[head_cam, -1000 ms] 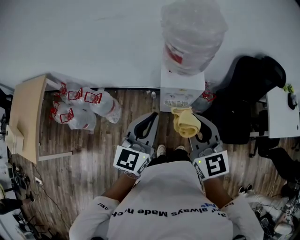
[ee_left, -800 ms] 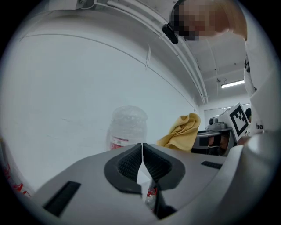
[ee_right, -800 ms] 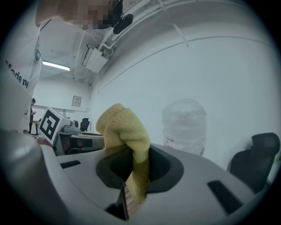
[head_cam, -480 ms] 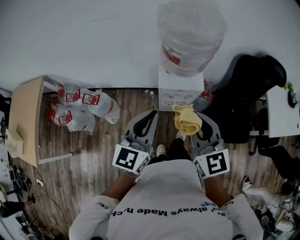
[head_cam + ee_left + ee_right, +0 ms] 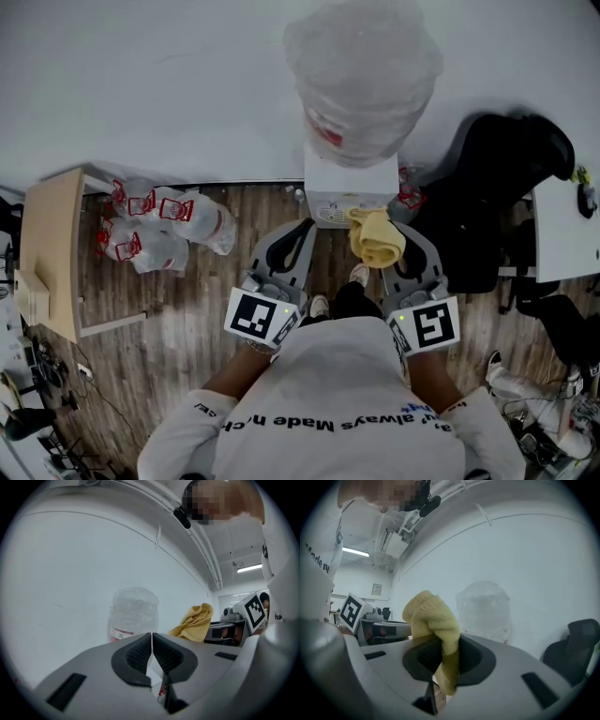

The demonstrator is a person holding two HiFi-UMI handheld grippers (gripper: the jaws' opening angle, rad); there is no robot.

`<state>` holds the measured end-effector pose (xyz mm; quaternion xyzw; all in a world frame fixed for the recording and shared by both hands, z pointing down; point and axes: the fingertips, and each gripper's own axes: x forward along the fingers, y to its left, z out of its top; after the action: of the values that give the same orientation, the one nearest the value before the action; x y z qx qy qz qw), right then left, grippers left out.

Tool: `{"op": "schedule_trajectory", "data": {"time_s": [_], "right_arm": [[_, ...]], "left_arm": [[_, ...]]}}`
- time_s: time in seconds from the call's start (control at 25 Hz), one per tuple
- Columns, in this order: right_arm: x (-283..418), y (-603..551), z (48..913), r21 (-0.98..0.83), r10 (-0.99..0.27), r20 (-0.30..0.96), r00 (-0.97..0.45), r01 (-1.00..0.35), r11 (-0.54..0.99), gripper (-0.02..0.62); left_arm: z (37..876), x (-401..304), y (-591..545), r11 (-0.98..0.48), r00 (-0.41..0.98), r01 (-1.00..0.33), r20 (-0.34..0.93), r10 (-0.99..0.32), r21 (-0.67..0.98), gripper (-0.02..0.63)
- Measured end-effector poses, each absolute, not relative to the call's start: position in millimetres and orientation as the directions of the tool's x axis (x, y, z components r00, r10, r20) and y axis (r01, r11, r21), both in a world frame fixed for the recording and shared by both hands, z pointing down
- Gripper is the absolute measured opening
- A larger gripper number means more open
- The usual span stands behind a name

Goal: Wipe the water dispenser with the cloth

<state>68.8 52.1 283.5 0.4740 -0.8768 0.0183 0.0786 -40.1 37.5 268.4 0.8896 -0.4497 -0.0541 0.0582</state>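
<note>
Right gripper view | right gripper (image 5: 446,653) jaws pinch cloth (image 5: 433,616) | left gripper (image 5: 152,641) jaws together

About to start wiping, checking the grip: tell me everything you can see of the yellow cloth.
The cloth is yellow, soft, terry-like fabric, bunched into folds, not spread flat. The right tool is shut on it: a lump bulges above the grip and a narrower tail hangs below. It is held up close in front of the white water dispenser; whether they touch cannot be told.
</note>
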Motion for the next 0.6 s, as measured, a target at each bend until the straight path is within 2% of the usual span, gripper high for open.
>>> {"op": "schedule_trajectory", "data": {"time_s": [0.6], "right_arm": [[123,-24,283,0.040,-0.811,0.150,-0.566,-0.816,0.577,0.061]], "left_arm": [[267,12,-37,-0.557,0.559,-0.818,-0.029,-0.829,0.142,0.026]]}}
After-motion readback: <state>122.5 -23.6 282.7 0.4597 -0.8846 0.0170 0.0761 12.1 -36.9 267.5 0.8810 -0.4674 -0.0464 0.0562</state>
